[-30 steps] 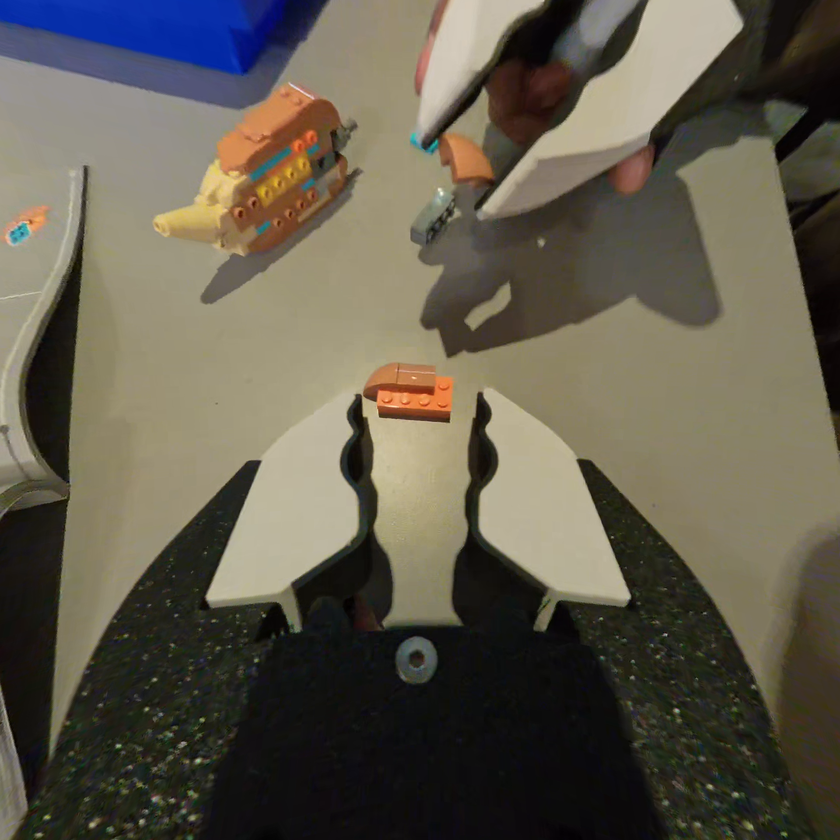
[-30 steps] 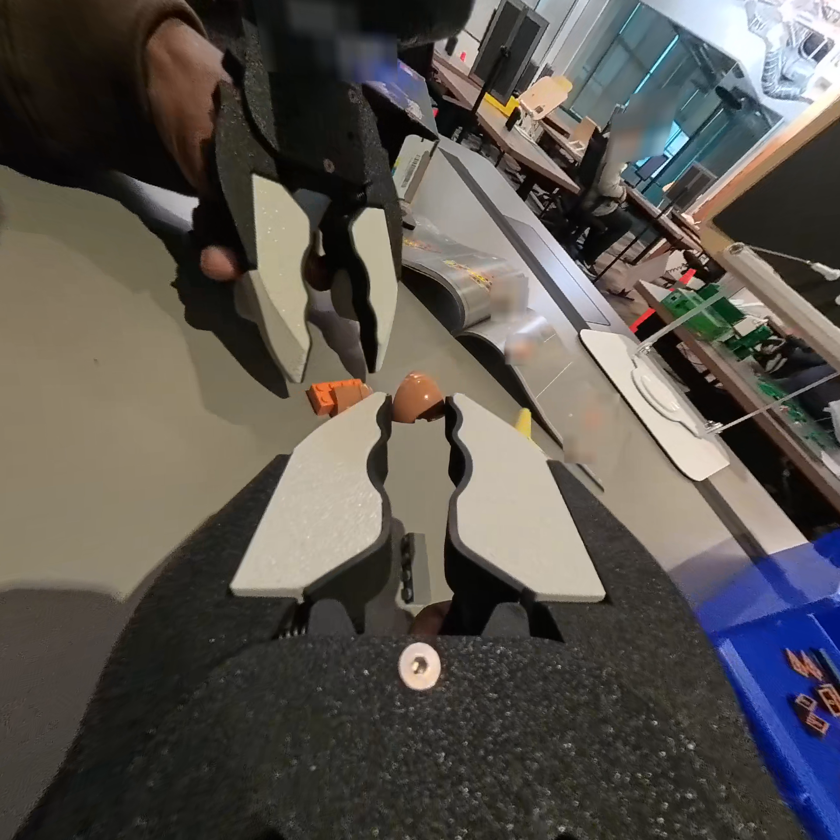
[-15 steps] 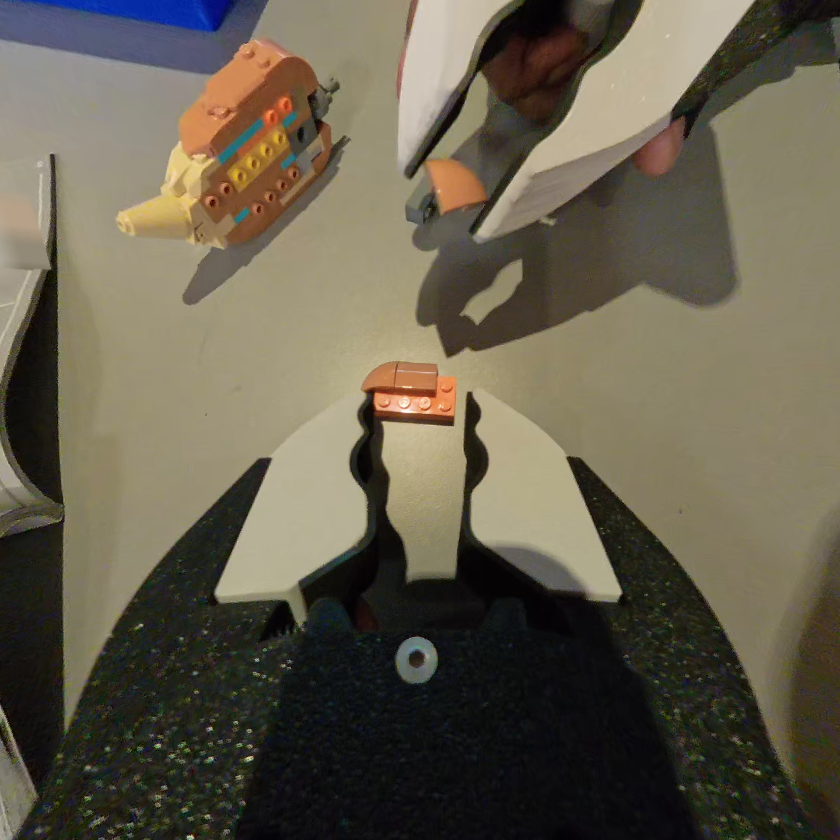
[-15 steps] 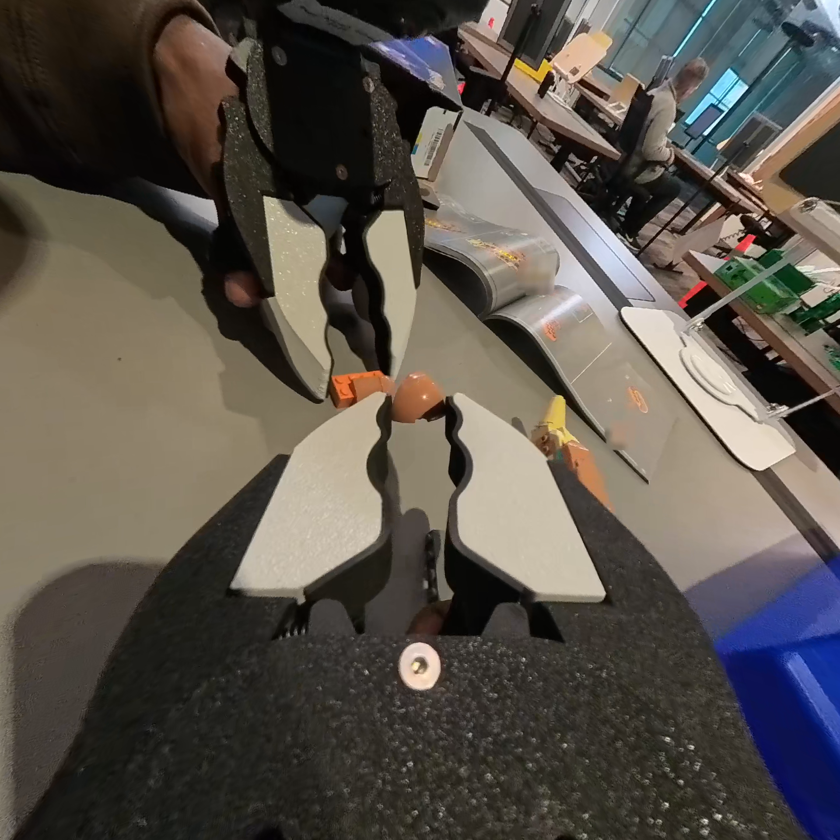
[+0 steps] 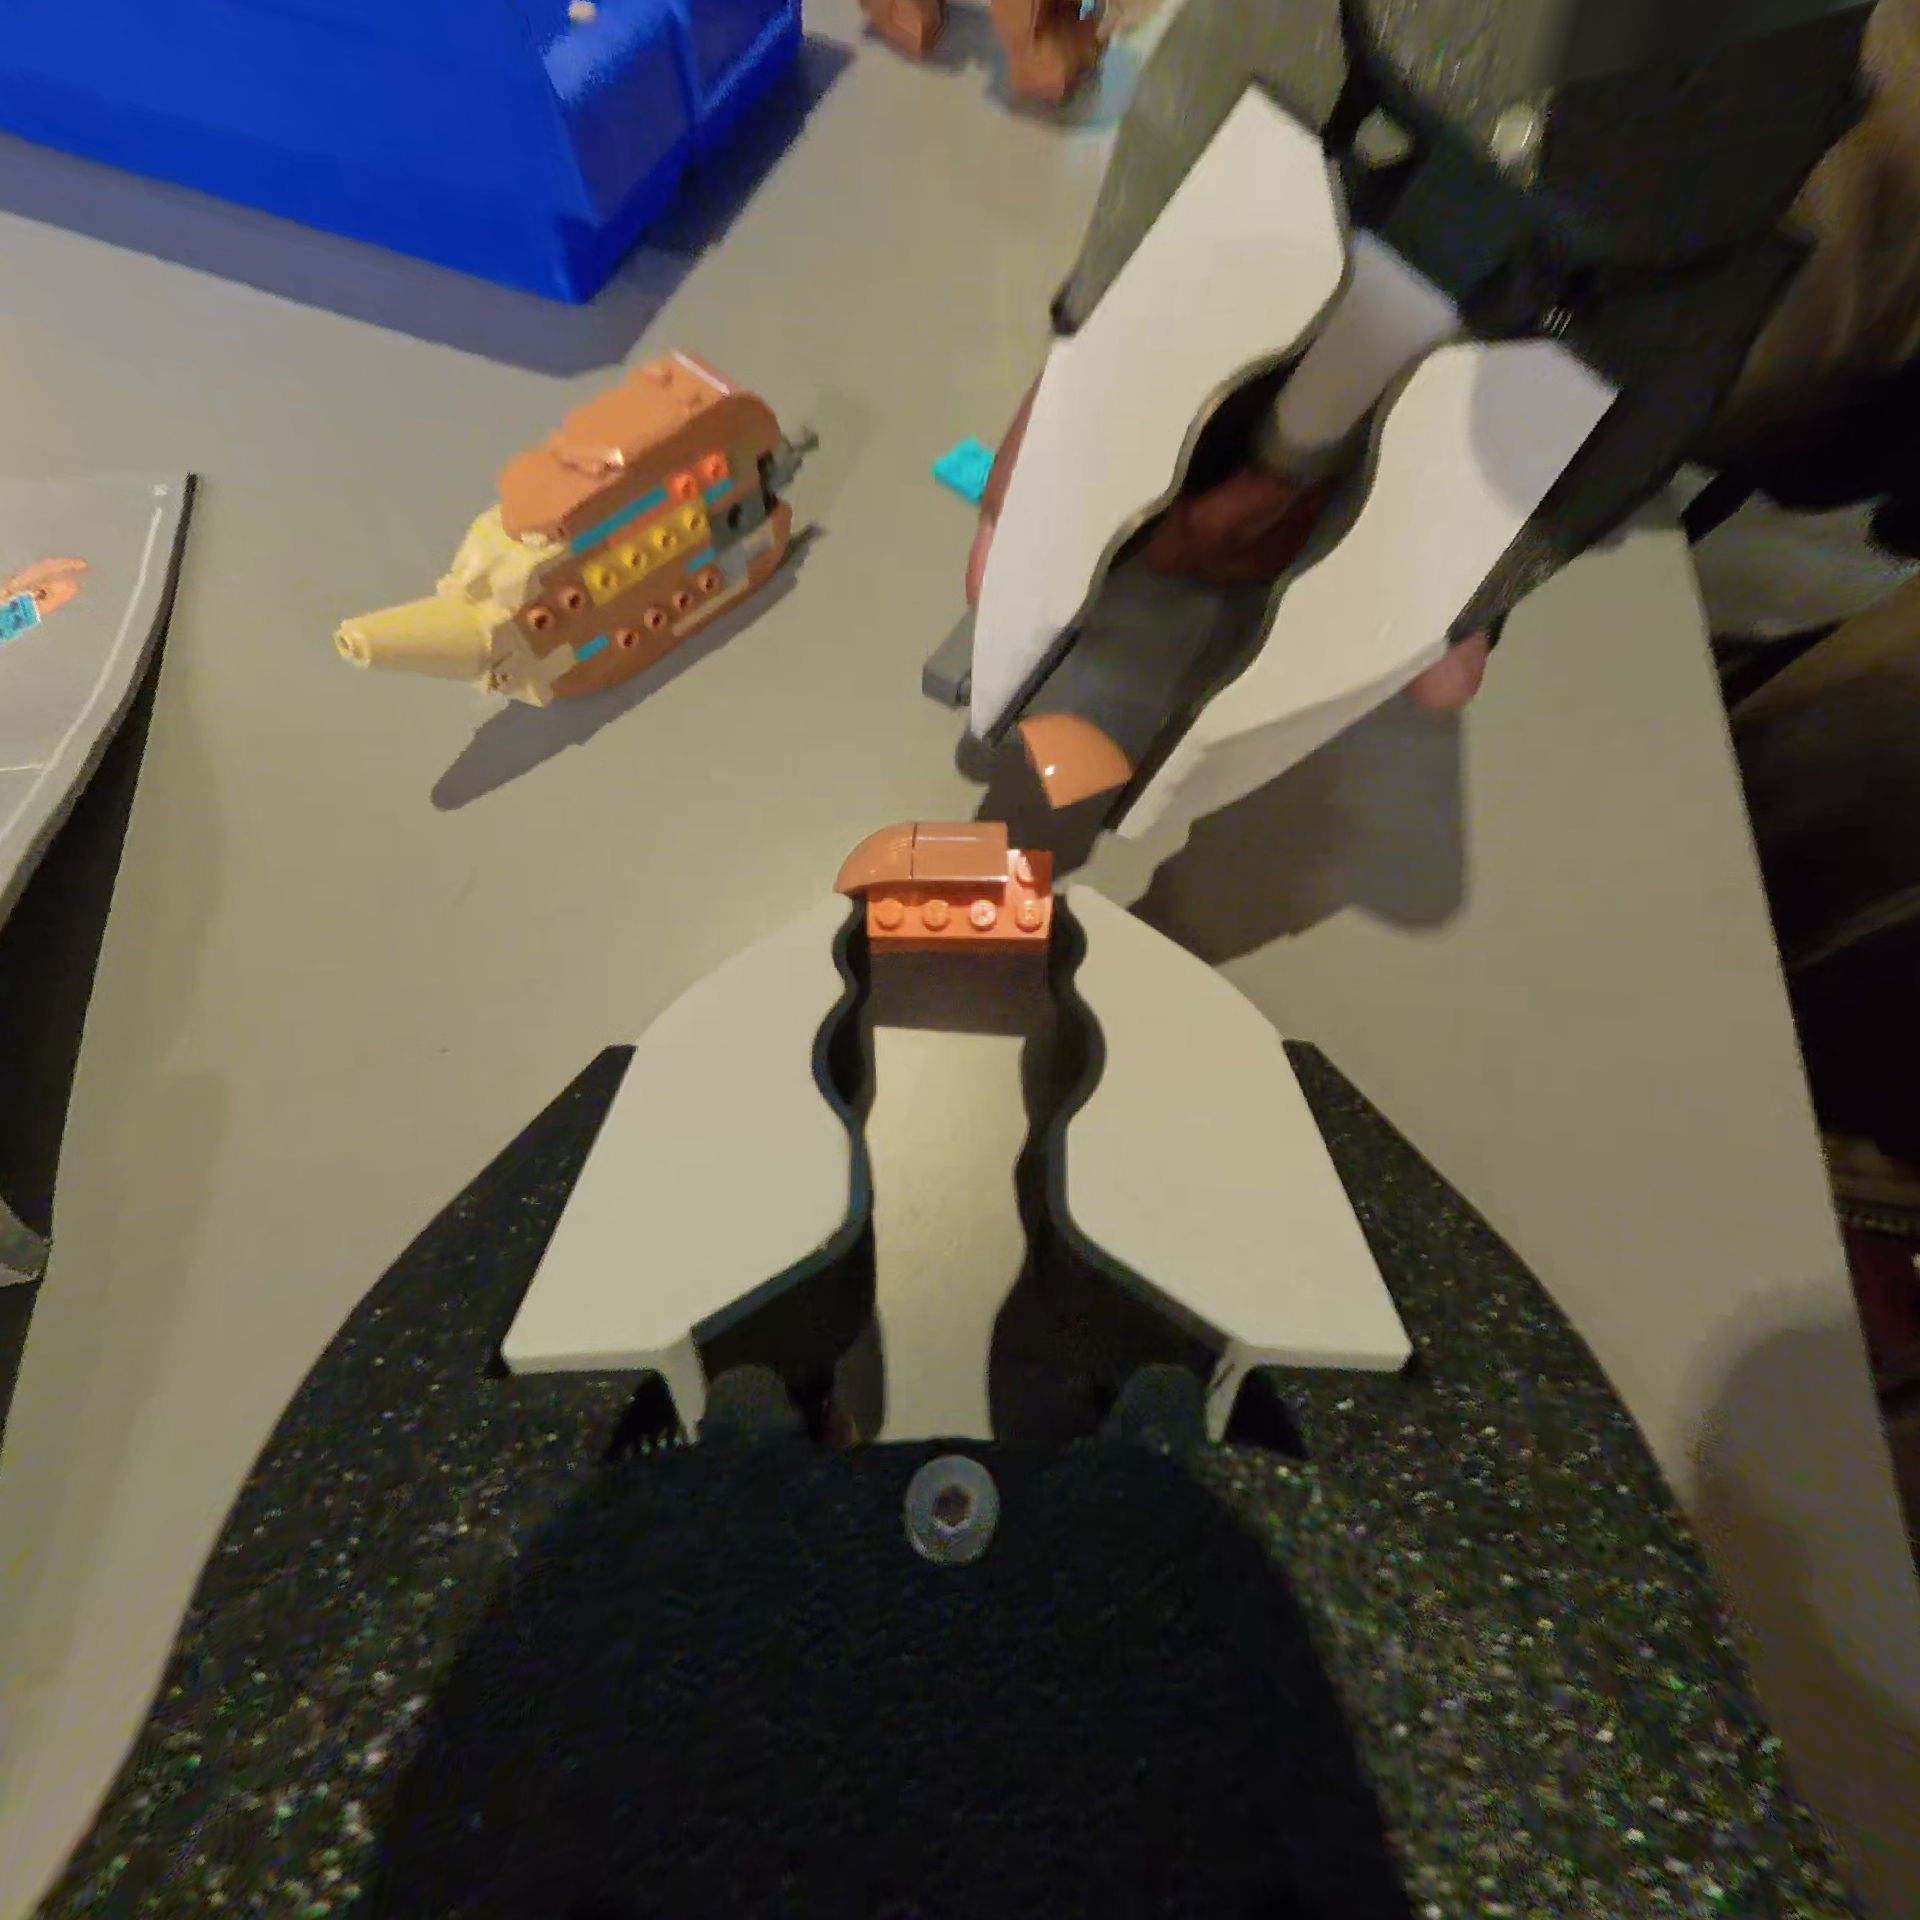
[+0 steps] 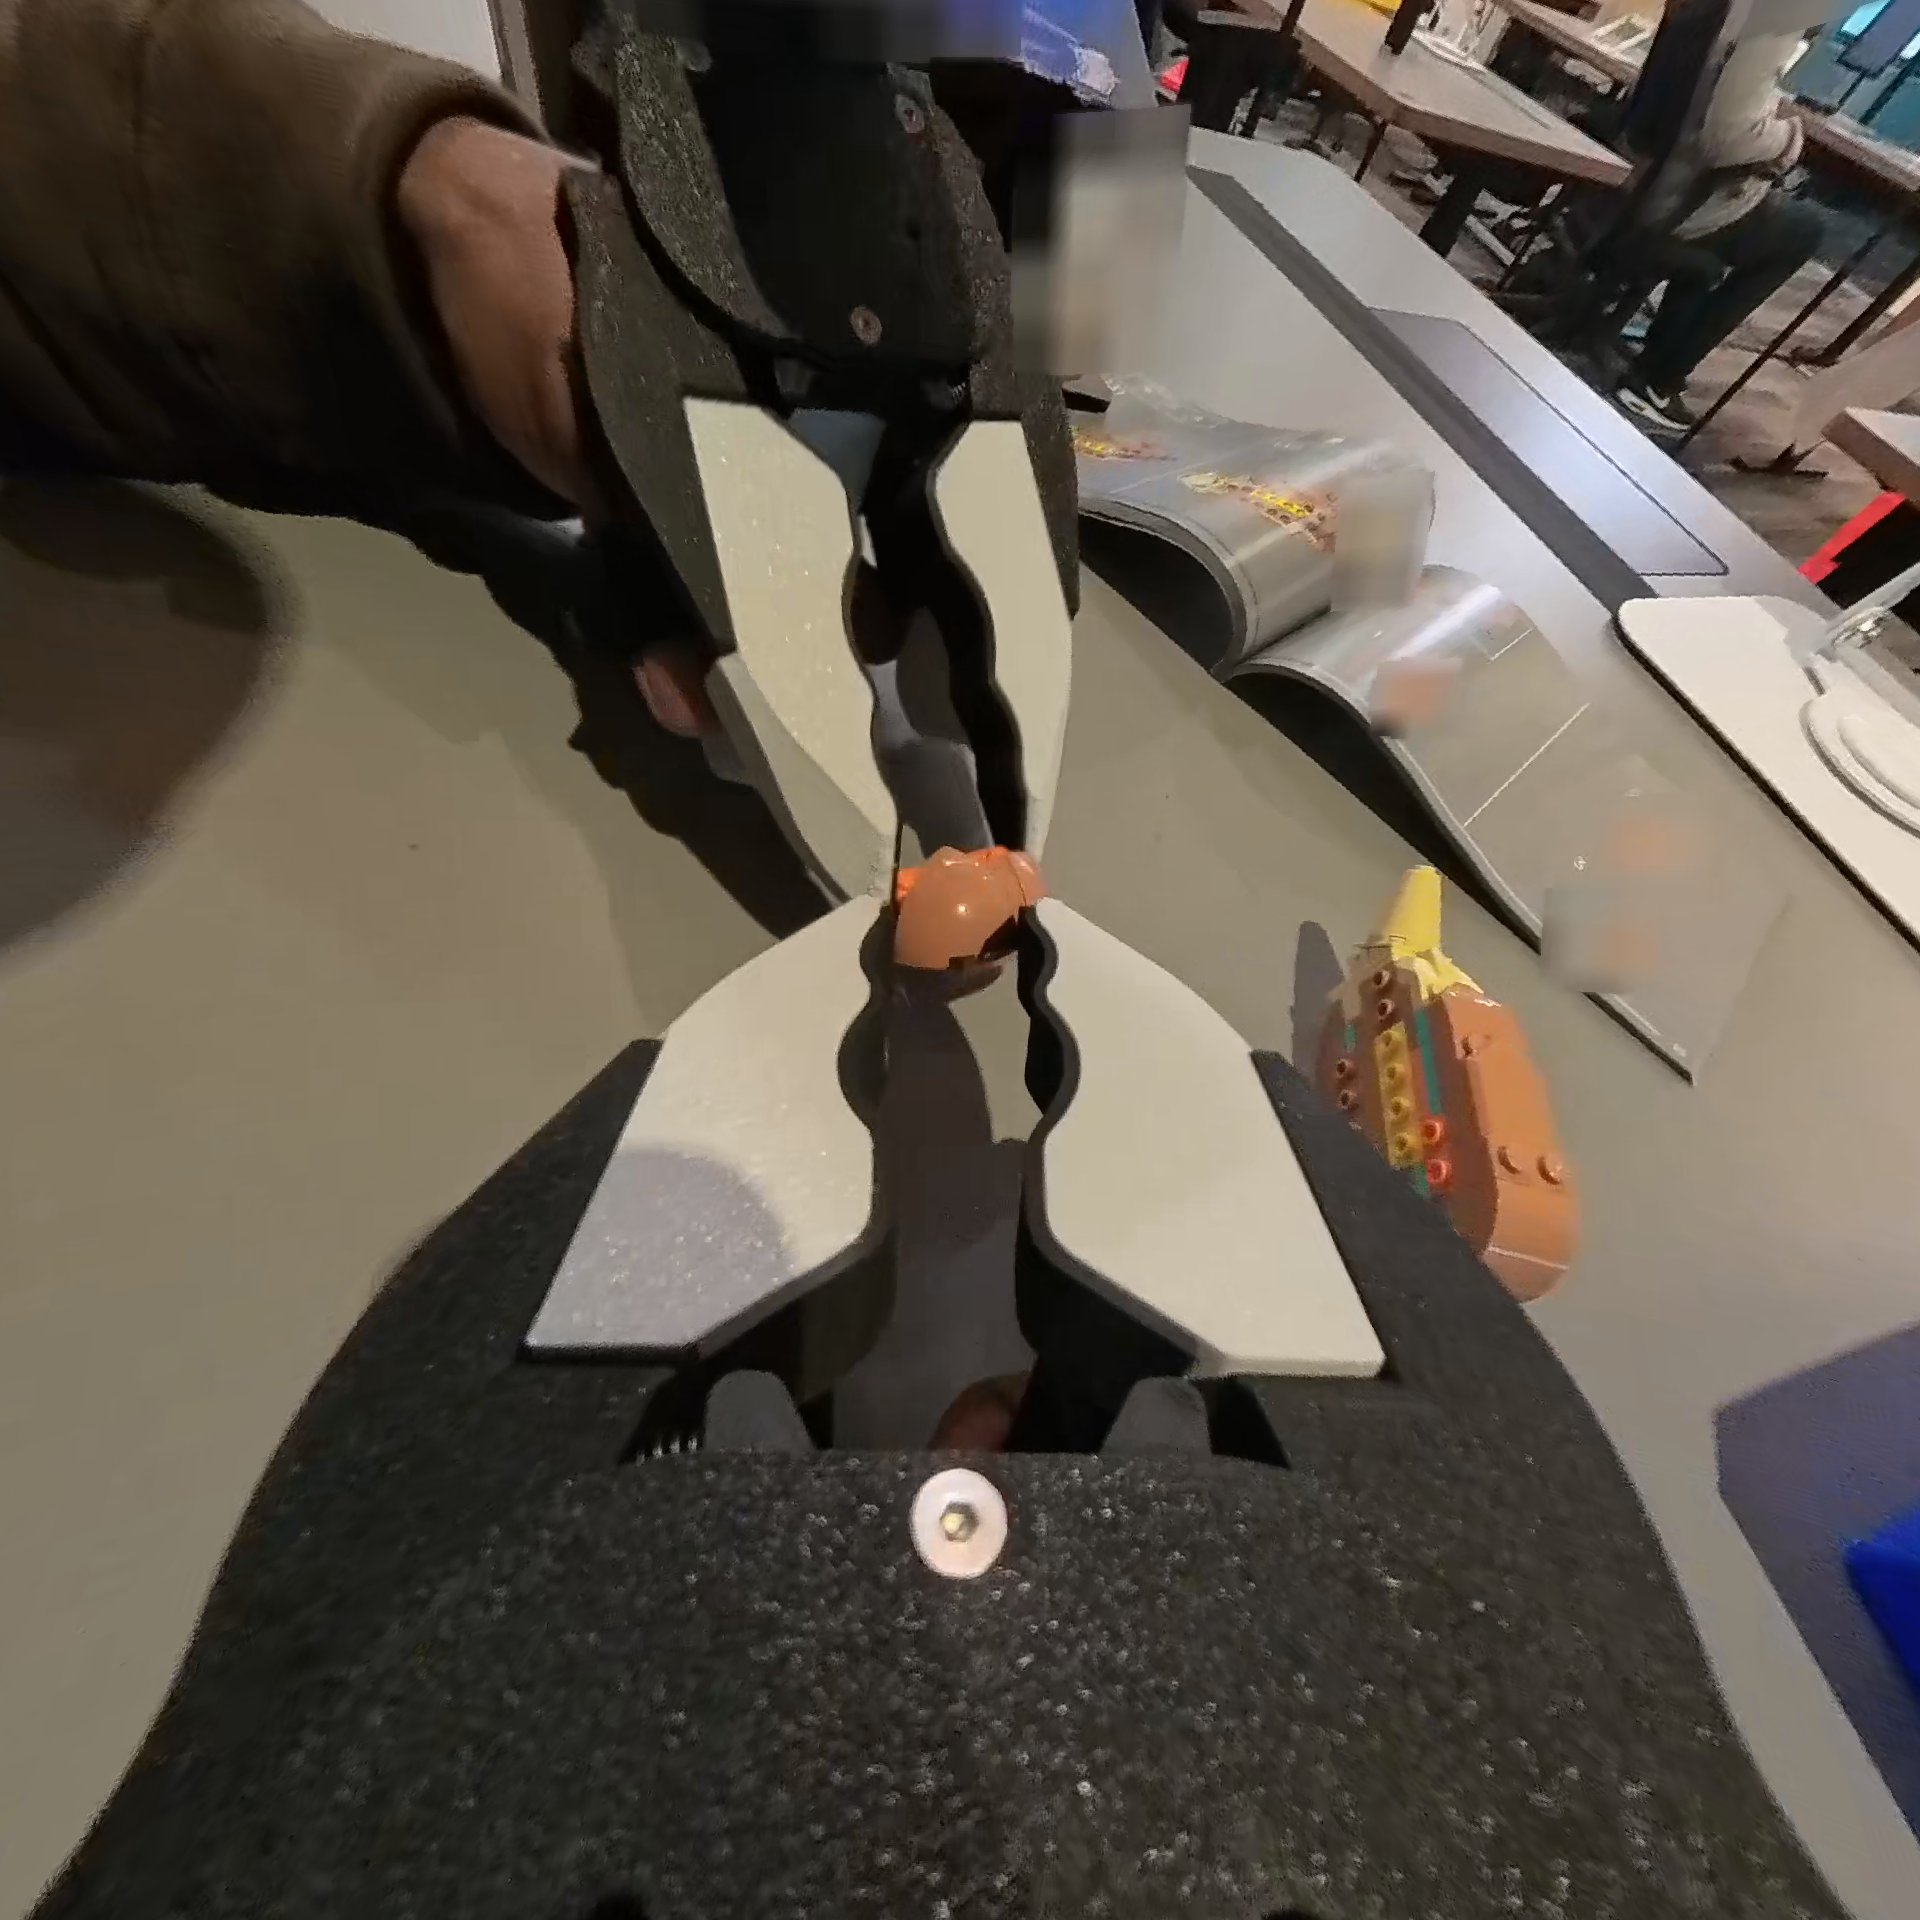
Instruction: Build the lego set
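My left gripper [image 5: 956, 925] is shut on a small assembly [image 5: 951, 888]: an orange studded plate with brown curved pieces on its far row. My right gripper [image 5: 1049, 774] comes in from the upper right, shut on a brown curved piece [image 5: 1070, 764], held just above and behind the assembly's right end. In the right wrist view my right gripper [image 6: 956, 925] holds the brown curved piece [image 6: 951, 920] tip to tip with the left gripper [image 6: 951, 873]; the assembly [image 6: 909, 883] is mostly hidden there. Whether the pieces touch is unclear.
A partly built tan and brown model [image 5: 613, 551] lies on the grey table [image 5: 312, 935], also in the right wrist view [image 6: 1444, 1122]. A blue bin [image 5: 416, 125], a teal piece [image 5: 961, 468], a grey piece [image 5: 945, 665] and an open booklet [image 6: 1351, 644] are nearby. My two grippers' fingertips are within a few centimetres of each other.
My right gripper has brought the brown curved piece down and toward the left gripper's assembly, from well apart to right next to it. The left gripper has kept its hold.
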